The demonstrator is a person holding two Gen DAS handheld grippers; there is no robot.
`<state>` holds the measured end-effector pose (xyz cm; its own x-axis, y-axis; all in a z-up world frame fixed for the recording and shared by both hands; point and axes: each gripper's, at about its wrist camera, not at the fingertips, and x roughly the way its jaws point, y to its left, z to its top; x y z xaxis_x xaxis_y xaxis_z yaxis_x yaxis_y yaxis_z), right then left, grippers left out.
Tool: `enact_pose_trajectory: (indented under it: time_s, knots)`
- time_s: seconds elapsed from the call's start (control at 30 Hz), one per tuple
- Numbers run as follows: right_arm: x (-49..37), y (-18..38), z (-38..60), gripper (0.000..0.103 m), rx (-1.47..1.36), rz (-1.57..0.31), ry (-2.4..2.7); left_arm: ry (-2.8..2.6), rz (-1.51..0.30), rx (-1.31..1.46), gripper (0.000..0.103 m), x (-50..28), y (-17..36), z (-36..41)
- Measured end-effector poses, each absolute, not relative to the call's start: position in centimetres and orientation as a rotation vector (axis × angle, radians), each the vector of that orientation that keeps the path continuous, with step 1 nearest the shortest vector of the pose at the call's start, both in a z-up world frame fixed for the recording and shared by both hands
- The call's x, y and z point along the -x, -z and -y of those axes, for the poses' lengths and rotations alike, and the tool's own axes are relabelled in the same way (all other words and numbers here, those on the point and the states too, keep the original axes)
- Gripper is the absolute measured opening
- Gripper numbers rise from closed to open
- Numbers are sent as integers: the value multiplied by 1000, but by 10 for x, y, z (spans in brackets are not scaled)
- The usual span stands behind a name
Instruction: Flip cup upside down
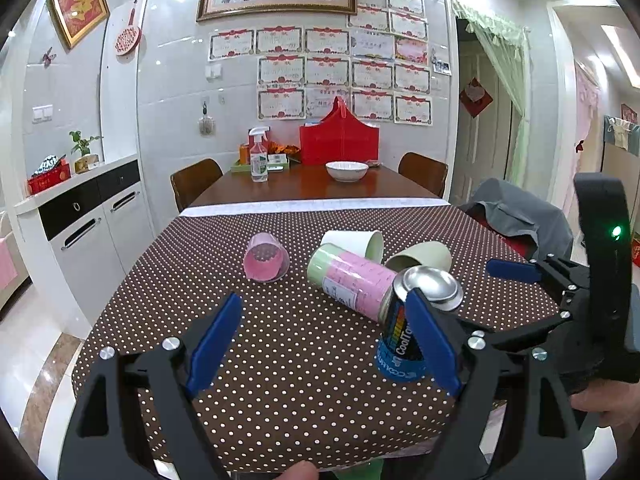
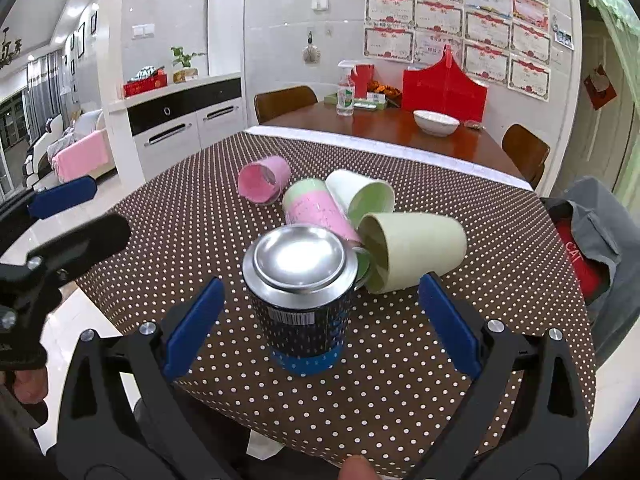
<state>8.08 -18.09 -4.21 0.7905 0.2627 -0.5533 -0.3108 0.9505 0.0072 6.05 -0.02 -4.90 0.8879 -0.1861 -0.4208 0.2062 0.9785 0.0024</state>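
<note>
Blue-padded fingers of our right gripper (image 2: 320, 320) stand wide apart with nothing between the pads but air, and the dark blue metal can with a shiny domed base (image 2: 302, 300) sits just ahead, centred in that gap and touching neither pad. It stands on end, base up, its long axis vertical, so it already looks inverted. Our left gripper (image 1: 324, 340) is also spread open and empty; in its view the same can sits beside its right-hand pad, off to the side rather than in the gap. We judge the right one better lined up with whatever we take next.

Beyond the can lie the cups still on their sides. The pale cream-green plastic cup (image 2: 416, 252) is nearest, just behind and to the right of the can, its axis roughly crosswise and its mouth turned left toward the can. Behind it lie a white cup with a green inside (image 2: 360, 196), a pink-and-green cylindrical tumbler (image 2: 312, 208) and, set apart to the left, a pink translucent cup (image 2: 264, 180).

All rest on a brown cloth with white dots (image 2: 200, 220), covering the near end of a wooden dining table (image 2: 380, 128) that carries a white bowl (image 2: 436, 122). A tiled wall hung with certificates closes the room.
</note>
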Motion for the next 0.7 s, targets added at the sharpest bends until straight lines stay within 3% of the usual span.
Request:
enact_pose_trajectory:
  time_s: [0.43,0.53,0.7]
  knots:
    - [-52,-2,207,97,-34,-479,-226,177,-364,-69,87,-36,19,3]
    - [-43,-13,216,97,-64,-445,-192,173,-346,-66,95,-30,13,3]
    - [-26,-30,226,97,-102,-394,-154,173,-318,-63,95,-18,1,4]
